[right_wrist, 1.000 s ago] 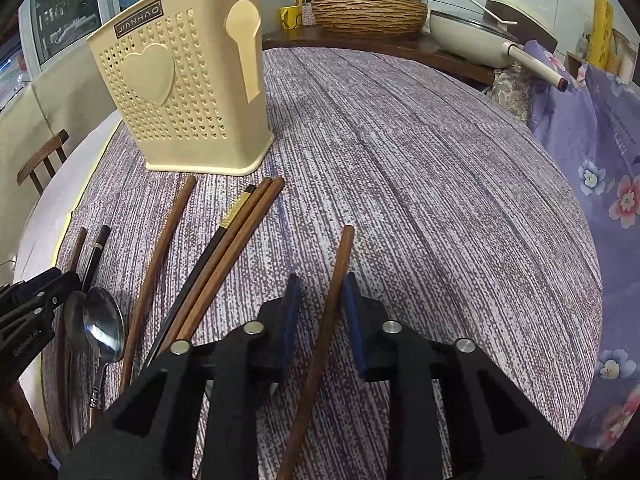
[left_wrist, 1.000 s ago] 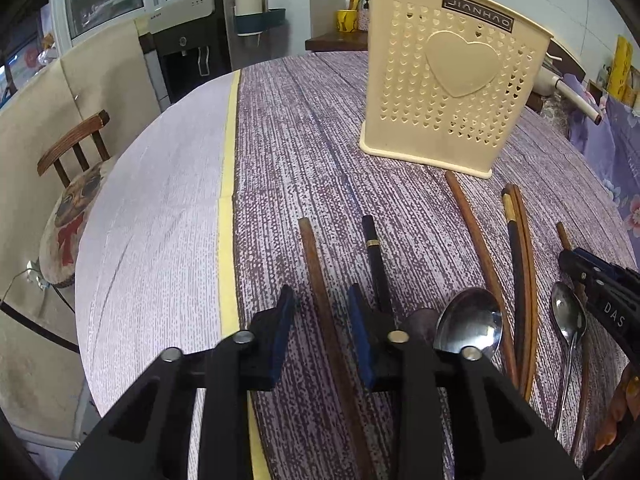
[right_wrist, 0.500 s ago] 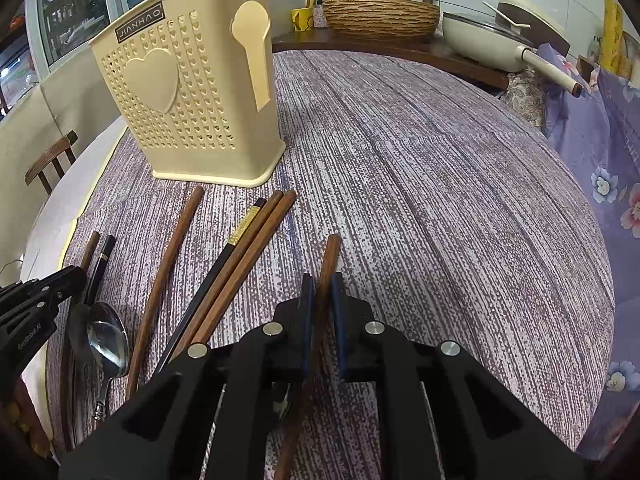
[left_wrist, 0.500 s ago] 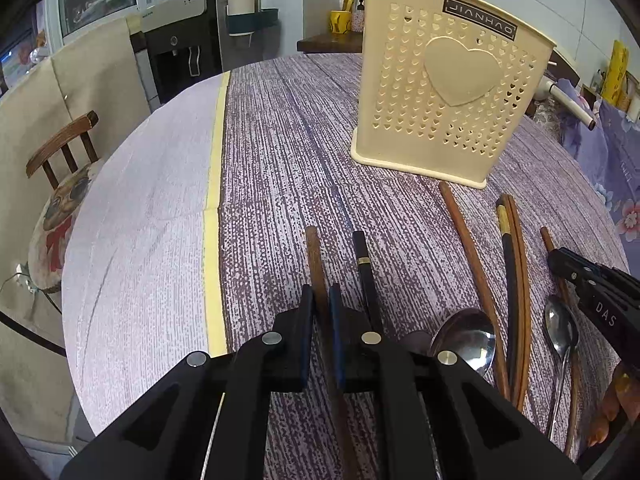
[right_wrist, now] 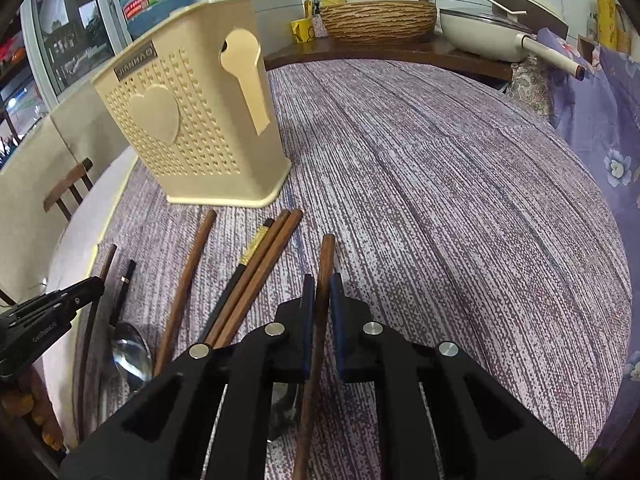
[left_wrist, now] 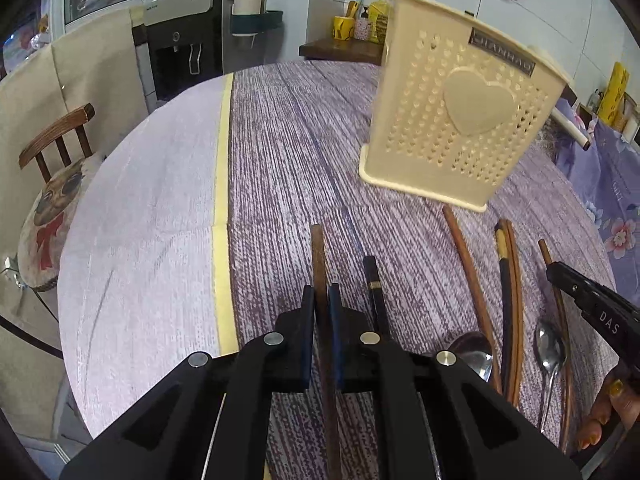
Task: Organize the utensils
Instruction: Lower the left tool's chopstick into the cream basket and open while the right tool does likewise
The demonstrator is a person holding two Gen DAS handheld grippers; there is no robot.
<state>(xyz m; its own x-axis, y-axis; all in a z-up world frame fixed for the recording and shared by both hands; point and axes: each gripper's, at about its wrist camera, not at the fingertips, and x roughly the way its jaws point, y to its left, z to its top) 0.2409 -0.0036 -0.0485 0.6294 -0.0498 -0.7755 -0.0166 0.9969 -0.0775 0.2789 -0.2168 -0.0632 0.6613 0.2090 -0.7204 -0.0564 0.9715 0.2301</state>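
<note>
My left gripper [left_wrist: 322, 294] is shut on a brown wooden chopstick [left_wrist: 318, 252] whose end sticks out ahead of the pads. A black chopstick with a gold band [left_wrist: 372, 276] lies just right of it. My right gripper [right_wrist: 322, 284] is shut on another brown chopstick [right_wrist: 327, 254]. The cream perforated utensil holder [left_wrist: 460, 136] [right_wrist: 192, 128] stands upright on the table beyond both. Between the grippers lie more chopsticks [right_wrist: 256, 276] [left_wrist: 466, 264] and two metal spoons [left_wrist: 472, 354] [right_wrist: 130, 352]. Each gripper shows in the other's view: the right gripper [left_wrist: 554, 272] and the left gripper [right_wrist: 94, 285].
The round table [left_wrist: 280, 152] wears a purple woven cloth with a yellow strip [left_wrist: 222, 184] and a paler part at the left. A wooden chair [left_wrist: 56, 168] stands by the left edge. A pan [right_wrist: 492, 32], a woven basket [right_wrist: 378, 18] and floral fabric [right_wrist: 600, 128] sit at the back right.
Both grippers stood open around their chopsticks a second ago and have since shut on them. Both views have tipped slightly, so the holder now looks tilted.
</note>
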